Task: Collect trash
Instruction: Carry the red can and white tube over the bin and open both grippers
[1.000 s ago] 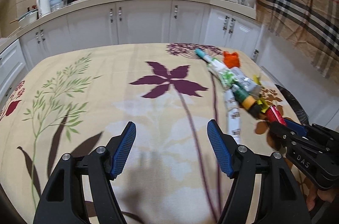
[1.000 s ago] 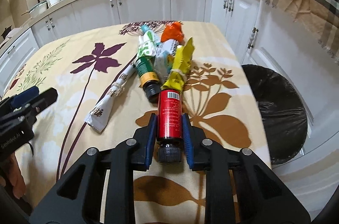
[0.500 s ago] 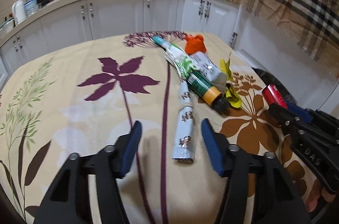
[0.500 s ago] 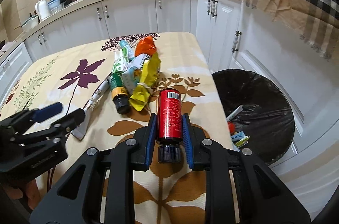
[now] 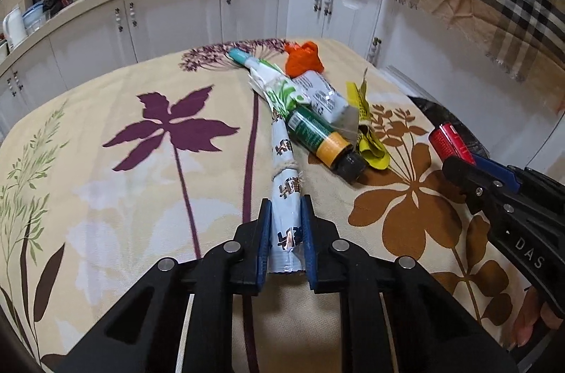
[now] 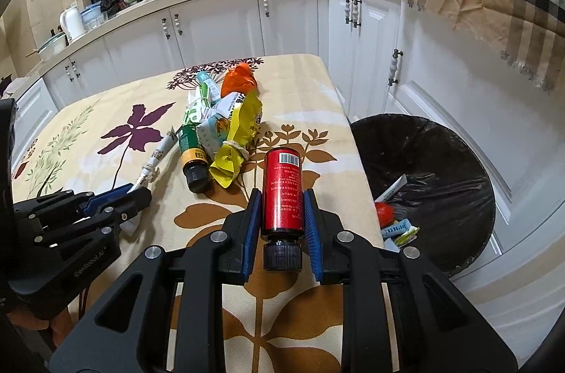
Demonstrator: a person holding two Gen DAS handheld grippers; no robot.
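Red and black-capped, a bottle (image 6: 282, 193) sits clamped between the blue pads of the right tool (image 6: 281, 214), cap toward the camera, held above the near corner of the desk (image 5: 106, 196) and just short of the bin (image 6: 441, 161) that stands on the floor beside it. The left tool (image 5: 285, 232) is closing its jaws on the near end of a pale blue wrapper (image 5: 286, 196), a long rolled packet tied with string that lies flat on the flowered cloth; the pads already seem to press its sides, and it has not left the cloth. The bin, lined in black, holds a few pieces at its bottom: a white strip, something red, some small cartons, so part of the job looks done. Much is left. A green bottle (image 5: 317, 136) with a yellow band and black cap lies on its side just beyond the wrapper, touching a crumpled yellow packet (image 5: 367, 140); behind them come a white pouch (image 5: 321, 94), a green-and-white wrapper (image 5: 282, 90), a teal-tipped tube (image 5: 243, 59) and an orange wad (image 5: 303, 59), all in one loose row toward the far edge of the desk. By my count six pieces remain on the cloth besides the two now gripped. The red bottle looks nearest to being dropped, since only a short carry to the right separates it from the bin's mouth; the blue wrapper needs lifting and a longer trip across the desk. Whether anything lies hidden under the heap, I cannot tell.
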